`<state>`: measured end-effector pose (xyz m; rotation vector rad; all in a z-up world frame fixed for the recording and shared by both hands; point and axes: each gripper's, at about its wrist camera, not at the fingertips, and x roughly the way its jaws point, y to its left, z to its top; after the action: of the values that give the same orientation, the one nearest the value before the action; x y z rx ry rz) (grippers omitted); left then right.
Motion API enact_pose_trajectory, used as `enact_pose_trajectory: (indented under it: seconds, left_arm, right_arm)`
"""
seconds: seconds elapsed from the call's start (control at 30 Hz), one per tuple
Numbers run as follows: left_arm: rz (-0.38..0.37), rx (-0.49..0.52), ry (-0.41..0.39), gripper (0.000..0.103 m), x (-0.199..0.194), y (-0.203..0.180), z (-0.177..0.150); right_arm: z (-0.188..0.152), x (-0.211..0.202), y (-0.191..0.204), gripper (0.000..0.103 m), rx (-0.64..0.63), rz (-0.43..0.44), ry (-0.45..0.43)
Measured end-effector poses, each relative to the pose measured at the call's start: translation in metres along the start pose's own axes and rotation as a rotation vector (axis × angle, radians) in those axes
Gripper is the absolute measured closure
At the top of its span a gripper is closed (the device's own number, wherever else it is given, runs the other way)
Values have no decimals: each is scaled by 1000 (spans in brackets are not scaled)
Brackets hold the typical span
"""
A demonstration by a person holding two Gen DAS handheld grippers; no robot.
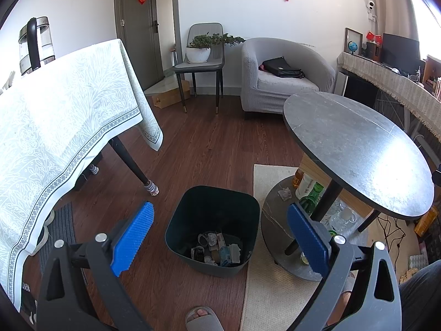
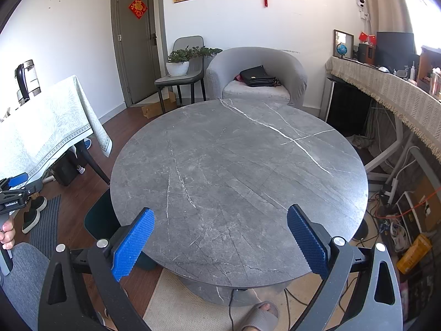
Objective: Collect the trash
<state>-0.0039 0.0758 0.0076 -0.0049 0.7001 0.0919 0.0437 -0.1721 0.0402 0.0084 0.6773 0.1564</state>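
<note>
Left gripper (image 1: 220,229) hangs over the floor w/ its blue fingers (image 1: 132,237) spread wide, nothing between them; right under the gap sits the bin (image 1: 176,231), a dark squarish tub on the wood floor, its right edge touching the pale rug (image 1: 273,289). Trash (image 1: 217,248) lies in the bin's bottom: crumpled paper, small cartons & wrappers piled toward the near side. Just right of the bin is the round surface (image 1: 358,151), grey marble-look top on a dark leg, w/ a lower shelf (image 1: 271,220) under it. On that shelf: a crumpled tissue (image 1: 284,193) near the left edge, a green bottle (image 1: 311,198) beside the leg, a white jug behind it, clear plastic bottles further right. Left of the bin stands a table w/ a pale green cloth (image 1: 69,115) hanging over its edge. A slippered foot (image 1: 202,317) shows at the bottom of the left wrist view. Right gripper (image 2: 220,231) hovers above the round surface's near edge, fingers (image 2: 308,240) likewise wide apart & holding nothing; the top beneath it shows only white veins. From the right wrist view the bin is mostly hidden, only a dark sliver of it peeking out past the surface's left rim, and the left gripper shows at the far left edge, held in a hand (image 2: 7,234). Back of the room: grey armchair (image 2: 256,74) w/ a black bag (image 2: 257,77) on the seat, chair w/ a potted plant (image 2: 182,58), grey door
</note>
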Motion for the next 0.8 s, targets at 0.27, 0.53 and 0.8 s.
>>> enact_pose_trajectory:
  seconds: [0.27, 0.53, 0.8]
  left_arm:
    - [0, 2, 0, 4, 1, 0, 1]
    - [0, 2, 0, 4, 1, 0, 1]
    - [0, 4, 0, 4, 1, 0, 1]
  right_arm:
    - [0, 0, 1, 5, 0, 0, 1]
    - [0, -1, 1, 5, -1, 0, 1]
    - [-1, 0, 0, 5, -4, -1, 3]
